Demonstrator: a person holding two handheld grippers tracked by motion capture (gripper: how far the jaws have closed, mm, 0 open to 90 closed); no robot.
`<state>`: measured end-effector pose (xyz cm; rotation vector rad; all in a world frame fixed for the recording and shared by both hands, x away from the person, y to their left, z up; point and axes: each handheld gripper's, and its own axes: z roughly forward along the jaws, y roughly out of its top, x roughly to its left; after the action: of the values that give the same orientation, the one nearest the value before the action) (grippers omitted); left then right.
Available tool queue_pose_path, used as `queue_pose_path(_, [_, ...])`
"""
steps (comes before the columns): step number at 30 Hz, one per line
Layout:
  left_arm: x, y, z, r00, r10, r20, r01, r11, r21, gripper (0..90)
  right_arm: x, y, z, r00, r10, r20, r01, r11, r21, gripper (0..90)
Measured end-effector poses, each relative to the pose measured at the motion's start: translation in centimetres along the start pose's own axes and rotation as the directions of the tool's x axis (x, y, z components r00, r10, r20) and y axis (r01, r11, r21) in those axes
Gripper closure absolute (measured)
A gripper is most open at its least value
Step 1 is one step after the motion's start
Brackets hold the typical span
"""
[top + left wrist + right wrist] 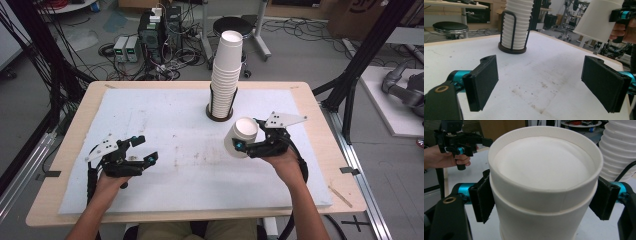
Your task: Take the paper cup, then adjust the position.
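Right tongs (pixel 243 145) clamp cup (pixel 241 136), near cup stack (pixel 225 70).

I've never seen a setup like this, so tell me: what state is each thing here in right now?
Right claw: shut on cups.
Cups: two nested, held off the table, tilted.
Left claw: open, nothing between its pads.
Stack: tall, upright in its rack.
Rack: standing on the mat.
Mat: flat, stained.

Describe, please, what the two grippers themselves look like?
Both are black. The left gripper and right gripper each have flat rectangular jaws faced with dark pads, teal fittings behind them, a pale three-cornered plate on top and a black cable trailing back. The forearms are bare, no sleeves.
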<state>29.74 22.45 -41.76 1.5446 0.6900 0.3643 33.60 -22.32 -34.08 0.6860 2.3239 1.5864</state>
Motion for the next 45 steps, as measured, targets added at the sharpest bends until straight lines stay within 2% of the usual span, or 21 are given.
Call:
queue_pose_path(7, [-0.4,0.1,0.3,0.9989,0.002,0.048,-0.003,1.0000,0.009,13.7,0.1,-0.1,0.6,0.9998,-0.006,-0.019,0.006,1.000,0.010,20.2])
queue_pose_path(14, [-1.2,0.3,0.6,0.9938,0.003,0.111,-0.004,1.0000,0.004,13.7,0.5,0.0,0.9,0.9990,-0.009,-0.044,0.009,1.000,-0.001,20.2])
queue_pose_path(22, [-2.2,0.7,1.3,0.9892,0.033,0.143,-0.034,0.9994,0.000,13.5,1.0,-0.5,1.6,0.9975,-0.014,-0.069,0.015,1.000,0.008,20.2])
queue_pose_path(23, [-2.5,0.7,1.5,0.9863,0.032,0.162,-0.035,0.9992,0.018,13.5,1.1,-0.6,1.7,0.9971,-0.010,-0.075,0.011,1.000,0.012,20.2])
queue_pose_path(28, [-3.1,1.0,1.9,0.9806,0.049,0.190,-0.057,0.9977,0.037,13.5,1.5,-0.6,1.9,0.9957,-0.018,-0.091,0.019,1.000,0.015,20.2])
queue_pose_path(45, [-4.3,1.0,3.4,0.9687,0.054,0.242,-0.076,0.9938,0.081,13.5,2.2,-0.4,2.4,0.9903,-0.042,-0.133,0.044,0.999,0.014,20.3])
